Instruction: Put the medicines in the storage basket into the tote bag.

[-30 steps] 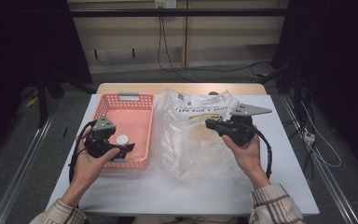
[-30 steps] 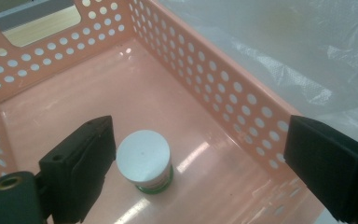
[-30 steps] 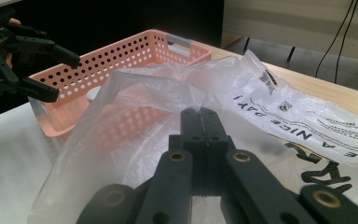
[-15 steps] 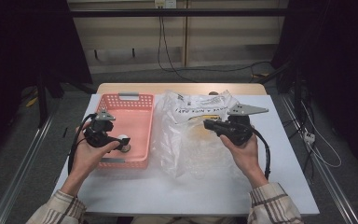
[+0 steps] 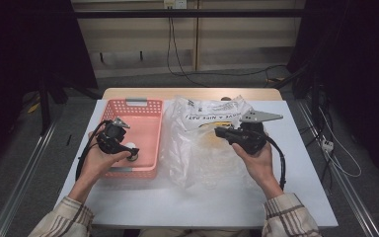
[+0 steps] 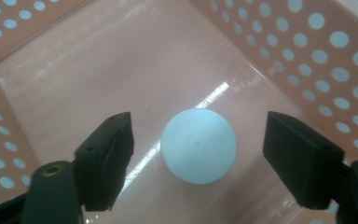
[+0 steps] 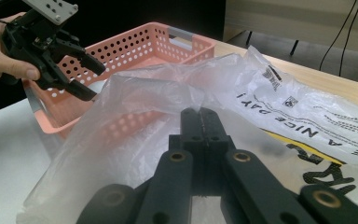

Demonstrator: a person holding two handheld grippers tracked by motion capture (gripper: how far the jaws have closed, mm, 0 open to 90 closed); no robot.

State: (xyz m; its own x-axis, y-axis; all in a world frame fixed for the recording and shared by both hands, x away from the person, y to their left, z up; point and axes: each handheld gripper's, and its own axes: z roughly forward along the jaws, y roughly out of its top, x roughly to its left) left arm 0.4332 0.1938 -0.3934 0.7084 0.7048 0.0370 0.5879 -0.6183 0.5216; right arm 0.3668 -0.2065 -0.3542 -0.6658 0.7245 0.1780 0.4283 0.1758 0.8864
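White ball (image 6: 198, 146), smooth, looks like a ping-pong ball, sits on the floor of the pink perforated basket (image 5: 148, 111), near the basket's near-right corner in the high view (image 5: 134, 147).

Left gripper (image 5: 131, 150) is held over the basket, jaws angled down into it. In the left gripper view the ball lies between the two black jaws with a clear gap on each side: pads not touching it. Jaws have just been closing in on it but are apart and grip nothing. Ball rests on the basket floor, not lifted. Bright light streak reflects off the floor beside it.

Right gripper (image 5: 220, 131) is over the clear plastic bag (image 5: 197, 158) to the right of the basket. In the right gripper view its jaws are pressed together, tips meeting at the bag's crumpled upper fold (image 7: 200, 116); looks clamped on the film there, though the film is too transparent to be sure how much is caught. Grey three-cornered plate on top points right.

Bag lies on the white table (image 5: 301, 197), just beside the basket's right wall, edge against it. Black print on the bag, plus a yellow patch seen through the film.

Both hands come in from the near edge, plaid cuffs at the wrists. Grippers well apart from each other.
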